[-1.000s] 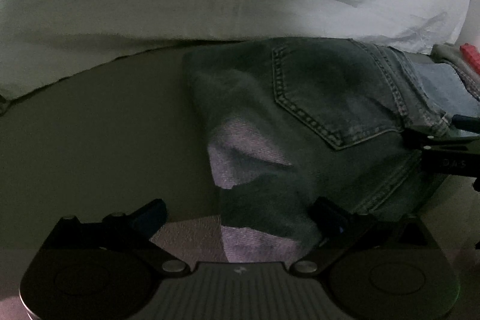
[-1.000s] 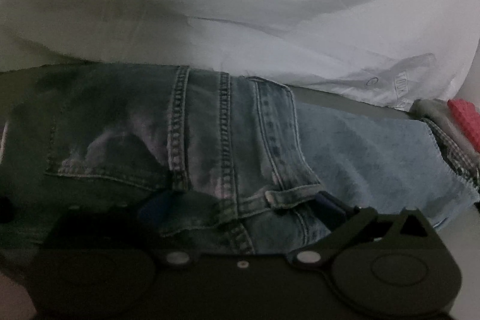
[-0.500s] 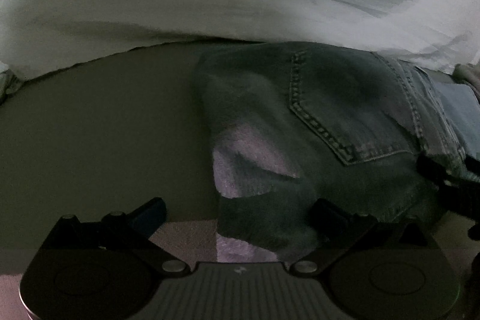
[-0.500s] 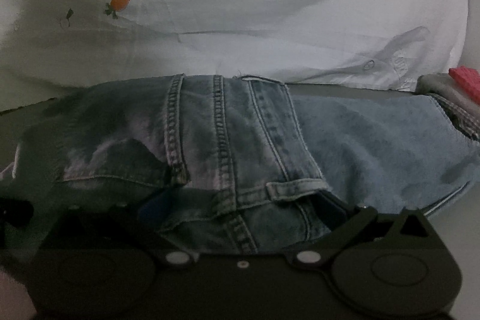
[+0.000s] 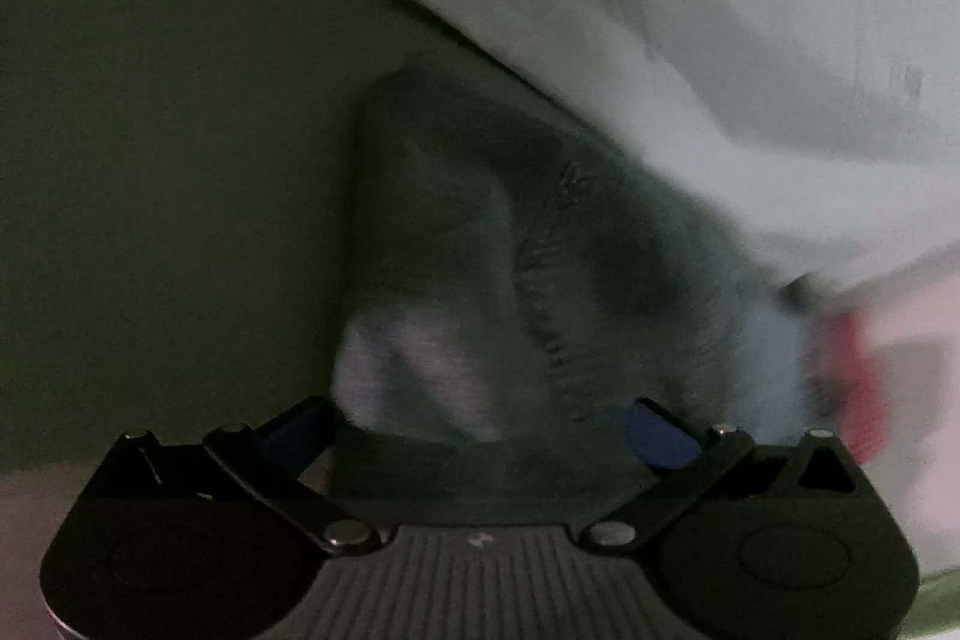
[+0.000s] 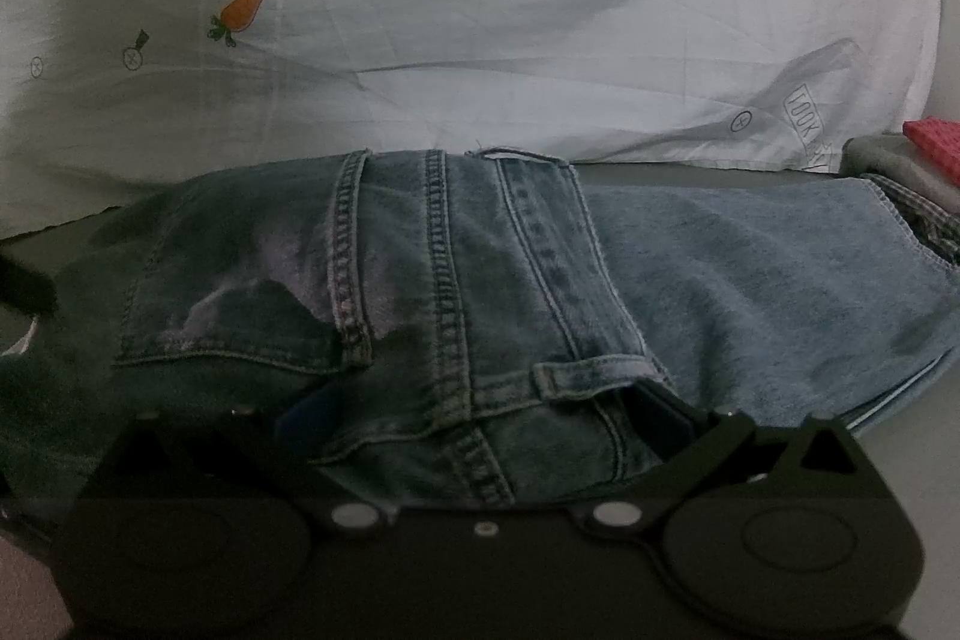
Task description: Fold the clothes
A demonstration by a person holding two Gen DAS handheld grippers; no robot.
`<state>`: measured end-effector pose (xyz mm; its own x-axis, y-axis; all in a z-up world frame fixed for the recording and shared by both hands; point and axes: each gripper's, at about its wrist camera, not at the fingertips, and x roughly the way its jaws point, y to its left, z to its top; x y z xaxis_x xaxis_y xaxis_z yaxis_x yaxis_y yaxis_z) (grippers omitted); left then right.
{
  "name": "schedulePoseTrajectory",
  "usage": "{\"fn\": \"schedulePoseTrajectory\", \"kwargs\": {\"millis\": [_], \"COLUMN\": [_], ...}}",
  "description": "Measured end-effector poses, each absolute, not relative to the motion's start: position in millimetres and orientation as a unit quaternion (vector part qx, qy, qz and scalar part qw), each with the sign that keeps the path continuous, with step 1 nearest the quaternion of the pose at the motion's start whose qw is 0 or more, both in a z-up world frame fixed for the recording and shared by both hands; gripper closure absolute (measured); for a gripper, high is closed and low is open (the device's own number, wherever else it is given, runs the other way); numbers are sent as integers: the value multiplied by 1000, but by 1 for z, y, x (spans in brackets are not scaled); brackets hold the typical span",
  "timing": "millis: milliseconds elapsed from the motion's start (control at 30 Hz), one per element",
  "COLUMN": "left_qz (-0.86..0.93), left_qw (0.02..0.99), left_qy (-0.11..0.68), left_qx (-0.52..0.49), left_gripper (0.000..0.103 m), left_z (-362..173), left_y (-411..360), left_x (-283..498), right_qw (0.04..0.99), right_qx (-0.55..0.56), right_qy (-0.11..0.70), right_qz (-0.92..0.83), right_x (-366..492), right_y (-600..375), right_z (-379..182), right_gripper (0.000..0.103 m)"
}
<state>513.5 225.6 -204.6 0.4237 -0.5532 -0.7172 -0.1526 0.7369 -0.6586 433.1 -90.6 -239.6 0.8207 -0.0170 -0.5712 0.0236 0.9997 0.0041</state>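
One pair of jeans [image 6: 456, 292], two grippers, apparently open

right tongs [image 6: 480, 418] spread wide around jeans [image 6: 468, 292] waistband | white sheet [image 6: 480, 10] behind

A pair of blue denim jeans [image 6: 480, 292] lies folded over, back pocket and belt loop facing up, darker at the waist. A paler leg stretches out flat to the right. The left wrist view shows them blurred.
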Motion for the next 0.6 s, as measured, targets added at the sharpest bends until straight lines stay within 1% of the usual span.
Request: {"fn": "schedulePoseTrajectory", "kwargs": {"millis": [133,200,233,300,333,367,400,433,600], "left_qz": [-148,-154,-155,-153,-148,-143,-141,-140,-104], "left_qw": [725,694,685,678,678,679,684,689,738], "left_qy": [512,509,506,499,497,496,495,493,474], "left_qx": [-436,-485,-500,-518,-522,-521,-517,-512,-469], "left_gripper": [0,0,0,0,0,0,0,0,0], "left_z": [-220,-230,-233,-235,-234,-232,-230,-227,-215], "left_y": [256,274,281,294,298,303,306,308,334], "left_x": [511,506,503,493,487,481,475,470,452], "right_qw": [943,938,939,945,945,943,941,937,920], "right_qx": [-19,-32,-38,-50,-64,-82,-100,-109,-124], "right_qy": [331,341,338,324,320,320,320,323,345], "right_qz": [-33,-43,-46,-23,-1,25,52,75,139], "right_x": [437,437,434,426,423,421,419,419,429], "right_y": [-78,-68,-60,-36,-21,-3,14,29,90], "right_z": [-225,-215,-208,-193,-188,-185,-182,-180,-180], "right_gripper": [1,6,11,13,24,44,51,54,54]}}
